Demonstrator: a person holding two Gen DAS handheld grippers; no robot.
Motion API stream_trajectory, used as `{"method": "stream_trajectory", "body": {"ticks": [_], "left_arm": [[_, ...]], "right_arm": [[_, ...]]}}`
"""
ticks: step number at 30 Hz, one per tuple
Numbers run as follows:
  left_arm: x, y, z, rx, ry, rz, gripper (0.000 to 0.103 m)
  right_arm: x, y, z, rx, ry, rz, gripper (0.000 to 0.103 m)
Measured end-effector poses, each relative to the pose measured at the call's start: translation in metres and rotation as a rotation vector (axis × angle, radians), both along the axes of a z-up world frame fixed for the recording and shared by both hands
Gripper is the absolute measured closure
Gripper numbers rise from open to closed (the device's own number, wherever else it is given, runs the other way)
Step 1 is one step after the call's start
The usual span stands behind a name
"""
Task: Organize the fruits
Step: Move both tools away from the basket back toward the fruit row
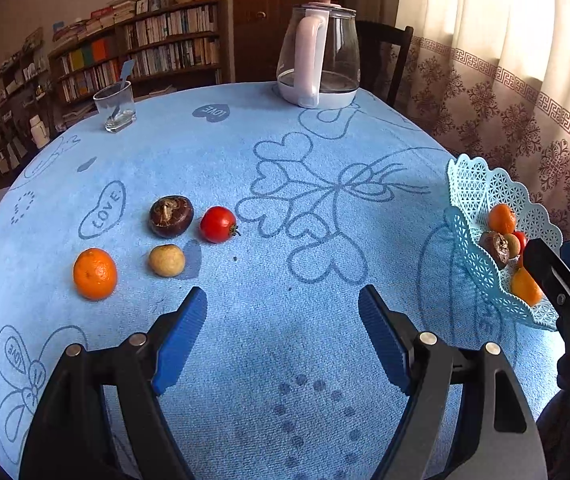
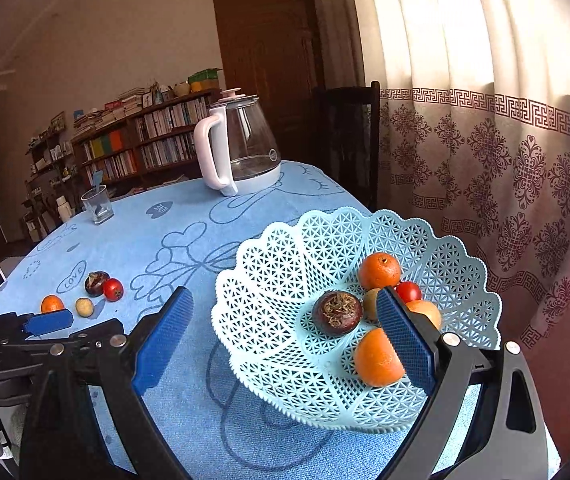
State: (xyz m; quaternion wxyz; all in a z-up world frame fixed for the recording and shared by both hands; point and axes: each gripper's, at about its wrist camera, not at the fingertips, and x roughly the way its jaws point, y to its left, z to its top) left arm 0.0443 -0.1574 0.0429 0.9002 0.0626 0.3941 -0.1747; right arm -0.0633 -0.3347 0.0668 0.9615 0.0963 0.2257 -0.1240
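The counter (image 1: 285,200) has a blue cloth on it. The blue basket (image 2: 285,280) sits near its edge with fruit inside. The left tongs (image 1: 283,304) are wide open, holding nothing. The right tongs (image 2: 285,312) are wide open too, over the basket. An orange (image 1: 95,274), a tomato (image 1: 218,224), a dark fruit (image 1: 171,216) and a small pale fruit (image 1: 166,260) lie close together on the cloth.

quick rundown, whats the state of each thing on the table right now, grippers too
left gripper: open, empty
right gripper: open, empty, at the basket
basket: upright, holding several fruits
orange: loose on the tablecloth
tomato: loose on the cloth
dark brown fruit: loose on the cloth, beside the tomato
pale round fruit: loose on the cloth
kettle: upright, lid on, a little water inside
glass: upright, something blue standing in it
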Motion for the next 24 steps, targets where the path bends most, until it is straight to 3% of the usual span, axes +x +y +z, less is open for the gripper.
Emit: {"method": "stream_trajectory", "body": {"ticks": [18, 24], "left_arm": [[0.036, 0.109, -0.008, 0.015, 0.001, 0.293, 0.025], [0.049, 0.127, -0.01, 0.015, -0.007, 0.341, 0.025]], "right_arm": [[0.02, 0.046, -0.009, -0.017, 0.066, 0.14, 0.009], [0.024, 0.055, -0.011, -0.025, 0.079, 0.16, 0.009]]}}
